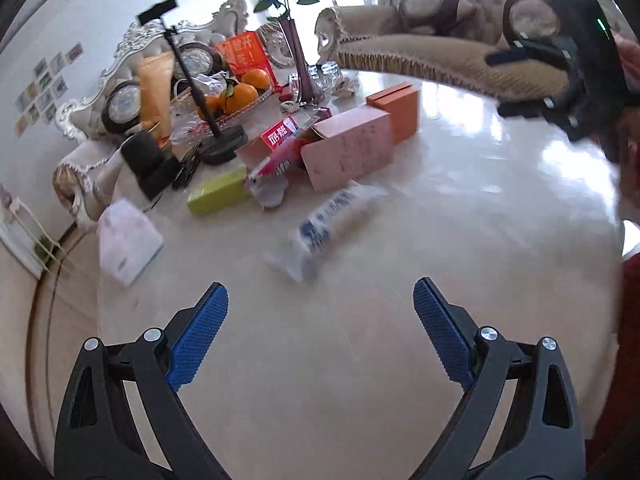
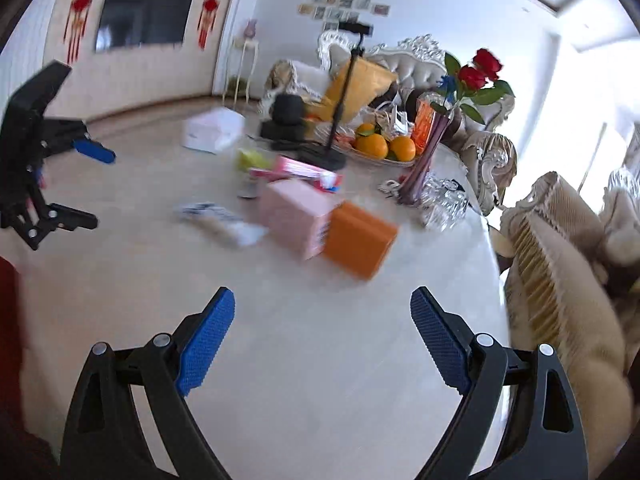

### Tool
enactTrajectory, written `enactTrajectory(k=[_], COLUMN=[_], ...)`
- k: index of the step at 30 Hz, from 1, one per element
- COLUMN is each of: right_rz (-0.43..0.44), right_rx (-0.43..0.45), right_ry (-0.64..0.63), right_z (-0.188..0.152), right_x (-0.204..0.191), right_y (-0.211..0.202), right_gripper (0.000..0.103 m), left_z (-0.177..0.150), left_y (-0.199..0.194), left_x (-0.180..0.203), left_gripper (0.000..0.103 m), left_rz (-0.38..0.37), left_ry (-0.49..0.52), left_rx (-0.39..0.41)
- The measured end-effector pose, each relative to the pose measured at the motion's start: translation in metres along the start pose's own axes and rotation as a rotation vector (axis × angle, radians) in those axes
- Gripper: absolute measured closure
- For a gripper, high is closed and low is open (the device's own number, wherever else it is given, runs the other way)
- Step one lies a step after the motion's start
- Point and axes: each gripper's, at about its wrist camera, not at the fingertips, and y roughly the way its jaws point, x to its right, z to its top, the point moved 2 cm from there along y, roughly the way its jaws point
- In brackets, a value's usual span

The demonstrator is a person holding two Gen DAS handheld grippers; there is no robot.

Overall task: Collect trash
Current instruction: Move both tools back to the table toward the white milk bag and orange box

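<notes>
Jaws of both the left gripper [image 1: 320,300] and right gripper [image 2: 322,306] gape wide and empty above the counter [image 1: 400,360] as we open the collecting. Nearest trash, a crumpled wrapper [image 1: 320,228], lies mid-counter, long axis slanting toward the pink box [image 1: 348,148]; we judge a descent astride it comes next.

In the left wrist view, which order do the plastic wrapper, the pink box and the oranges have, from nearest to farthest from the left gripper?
1. plastic wrapper, just ahead of the left gripper.
2. pink box, behind it.
3. oranges, far left, in the fruit tray.
</notes>
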Motion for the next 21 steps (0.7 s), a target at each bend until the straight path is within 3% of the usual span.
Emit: enactTrajectory(k=[6,12,15,18,21], right_rz=[-0.004,0.047,0.06,0.085,0.164], right_rx=[-0.092,-0.17,-0.188,-0.192,-0.21], right_ry=[-0.078,-0.118,-0.14,-0.119,-0.062], right_z=[0.011,0.017,0.025,0.032,0.034], right_x=[0.029,0.041,0.042,0.045,0.042], right_y=[0.061,0.105,0.125,0.139,0.147], right_gripper=[0.018,0.018,0.018,0.018,0.019], left_z=[0.022,0.036,0.041,0.044,0.045], left_y=[0.056,0.088,0.099,0.108,0.11], left_x=[-0.009,-0.009,-0.006,-0.004,-0.002], left_gripper=[0.012,0.012,0.012,0.012,0.012], left_rz=[-0.015,-0.069,-0.055,-0.05,-0.062], left_ry=[0.051,0.07,0.086,0.079,0.061], left_rx=[-0.033,-0.057,-0.069,-0.079,-0.08])
